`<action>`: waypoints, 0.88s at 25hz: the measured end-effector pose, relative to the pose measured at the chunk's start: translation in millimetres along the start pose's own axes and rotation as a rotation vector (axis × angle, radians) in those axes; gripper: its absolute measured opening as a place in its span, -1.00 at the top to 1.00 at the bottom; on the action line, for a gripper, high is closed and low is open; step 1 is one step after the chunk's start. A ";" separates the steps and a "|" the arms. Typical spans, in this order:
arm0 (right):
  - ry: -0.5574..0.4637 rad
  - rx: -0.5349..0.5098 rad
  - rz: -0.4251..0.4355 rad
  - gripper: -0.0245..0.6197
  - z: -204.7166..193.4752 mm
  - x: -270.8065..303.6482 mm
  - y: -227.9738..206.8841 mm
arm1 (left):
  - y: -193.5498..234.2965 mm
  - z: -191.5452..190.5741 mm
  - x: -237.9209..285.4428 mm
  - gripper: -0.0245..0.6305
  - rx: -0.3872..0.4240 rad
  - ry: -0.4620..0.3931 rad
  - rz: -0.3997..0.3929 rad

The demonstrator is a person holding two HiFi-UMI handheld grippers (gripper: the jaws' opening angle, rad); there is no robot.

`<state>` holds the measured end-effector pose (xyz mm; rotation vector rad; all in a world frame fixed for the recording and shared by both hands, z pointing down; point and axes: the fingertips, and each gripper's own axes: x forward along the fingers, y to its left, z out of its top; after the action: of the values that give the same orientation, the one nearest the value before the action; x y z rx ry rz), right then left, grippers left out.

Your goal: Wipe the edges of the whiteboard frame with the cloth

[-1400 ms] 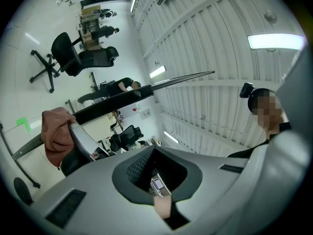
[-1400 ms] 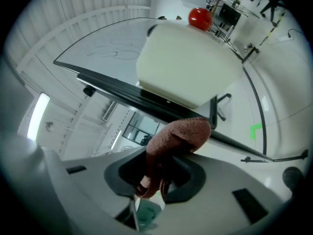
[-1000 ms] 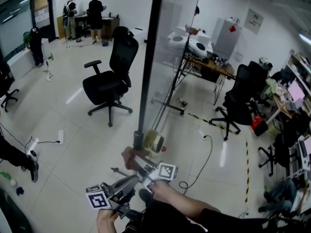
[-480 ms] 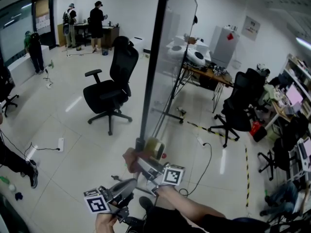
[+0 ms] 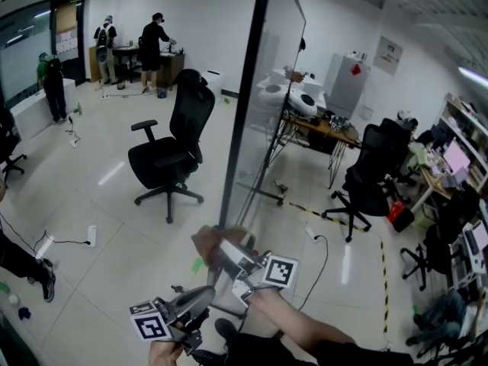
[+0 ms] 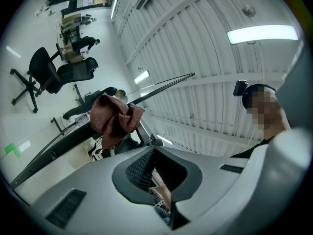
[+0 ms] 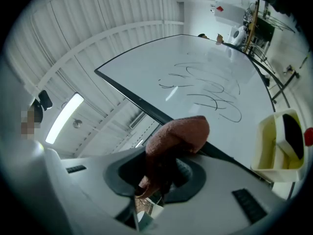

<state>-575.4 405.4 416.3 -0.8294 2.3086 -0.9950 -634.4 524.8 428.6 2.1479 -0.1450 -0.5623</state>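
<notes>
- Gripping a brown cloth (image 7: 178, 136) in the right gripper (image 7: 164, 163), jaws clamped on its bunched lower end, upper end sticking out past the jaw tips.
- Pressing that loose end against the black whiteboard frame (image 7: 132, 99); in head view, low on the frame's upright edge.
- Holding the left gripper (image 6: 150, 151) below the frame's lower end and just beside the right gripper, apart from the cloth; jaws together, nothing between them.
- From the left gripper view: cloth draped over the frame edge, ceiling panels and a strip light behind the frame.
- Inside the frame: white board face (image 7: 205, 77) with black scribbled lines.
- Beside the frame, near the cloth: yellow tray (image 7: 274, 148) fixed to the board, a dark block (image 7: 292, 136) inside it.
- Left of the frame in head view: black office chair (image 5: 171, 139) on a pale tiled floor (image 5: 91, 204), well apart from the frame.
- Far back left of the frame: several people standing near a desk.
- Right of the frame: cluttered surface (image 5: 324, 128) and more black chairs (image 5: 370, 181) just beyond it.
</notes>
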 end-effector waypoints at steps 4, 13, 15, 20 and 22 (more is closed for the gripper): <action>0.002 0.009 -0.022 0.62 3.4 0.4 0.2 | -8.6 3.9 5.1 0.94 0.014 -0.001 -0.013; 0.002 -0.135 0.014 0.61 41.3 19.2 27.5 | -37.8 26.7 30.9 0.93 0.009 -0.020 -0.062; 0.017 -0.150 0.009 0.62 44.6 23.9 30.5 | -44.3 36.7 39.8 0.93 0.016 -0.028 -0.057; 0.030 -0.203 0.012 0.62 49.1 26.1 36.3 | -64.2 57.6 59.7 0.93 0.061 -0.039 -0.051; 0.027 -0.226 0.041 0.62 51.5 28.3 43.5 | -73.0 61.8 65.6 0.93 0.077 -0.039 -0.062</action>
<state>-577.0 385.6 345.9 -0.8561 2.4828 -0.7413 -610.7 503.2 317.1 2.2233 -0.1240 -0.6444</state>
